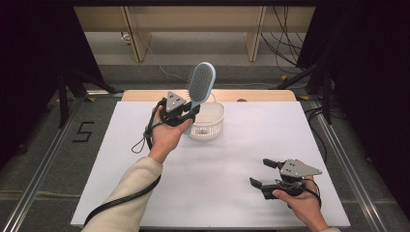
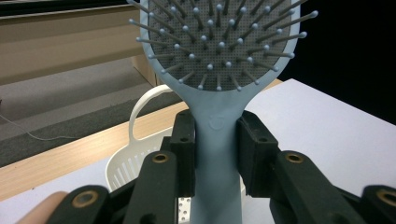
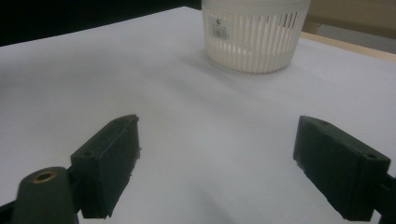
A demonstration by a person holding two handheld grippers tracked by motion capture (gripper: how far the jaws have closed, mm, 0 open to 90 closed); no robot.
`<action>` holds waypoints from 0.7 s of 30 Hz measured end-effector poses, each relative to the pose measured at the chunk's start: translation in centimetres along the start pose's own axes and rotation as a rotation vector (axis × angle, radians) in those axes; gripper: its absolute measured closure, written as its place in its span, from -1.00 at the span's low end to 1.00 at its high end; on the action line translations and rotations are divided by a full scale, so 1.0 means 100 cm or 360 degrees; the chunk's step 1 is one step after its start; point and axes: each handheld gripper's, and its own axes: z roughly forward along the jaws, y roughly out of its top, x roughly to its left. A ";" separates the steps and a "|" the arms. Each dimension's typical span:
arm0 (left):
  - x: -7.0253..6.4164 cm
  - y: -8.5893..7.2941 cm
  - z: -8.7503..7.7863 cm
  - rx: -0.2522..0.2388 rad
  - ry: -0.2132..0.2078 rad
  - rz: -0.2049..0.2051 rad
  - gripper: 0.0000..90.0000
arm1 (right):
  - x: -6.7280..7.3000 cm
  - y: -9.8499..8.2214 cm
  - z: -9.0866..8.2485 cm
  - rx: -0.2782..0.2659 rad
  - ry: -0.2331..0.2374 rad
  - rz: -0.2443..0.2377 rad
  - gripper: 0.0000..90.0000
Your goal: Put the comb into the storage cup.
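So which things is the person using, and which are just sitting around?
In use:
- brush, clamped in the left gripper
- white basket, just beside the raised brush

Just about:
- right gripper, open over bare table
- cables on the floor

The hairbrush [image 2: 217, 140] is pale blue, its grey cushion dotted with light-tipped bristles. The slotted basket [image 3: 254, 39] is creamy white (a small printed label sits at its ten o'clock side). Both grippers' jaws are black, and the tabletop [image 1: 217, 183] is plain white.
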 end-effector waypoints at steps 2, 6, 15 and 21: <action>0.000 0.000 0.000 0.0002 0.0002 0.0008 0.55 | 0.000 0.000 0.000 0.0000 0.0000 0.0000 -0.66; 0.000 0.001 0.001 0.0003 0.0008 0.0015 0.55 | 0.000 0.000 0.000 0.0002 0.0001 -0.0004 -0.66; 0.000 0.003 0.003 -0.0008 0.0013 0.0009 0.55 | 0.000 0.000 0.000 0.0000 0.0002 0.0001 -0.66; 0.000 0.005 0.004 -0.0009 0.0014 0.0009 0.55 | 0.000 0.000 0.000 0.0001 0.0002 0.0000 -0.66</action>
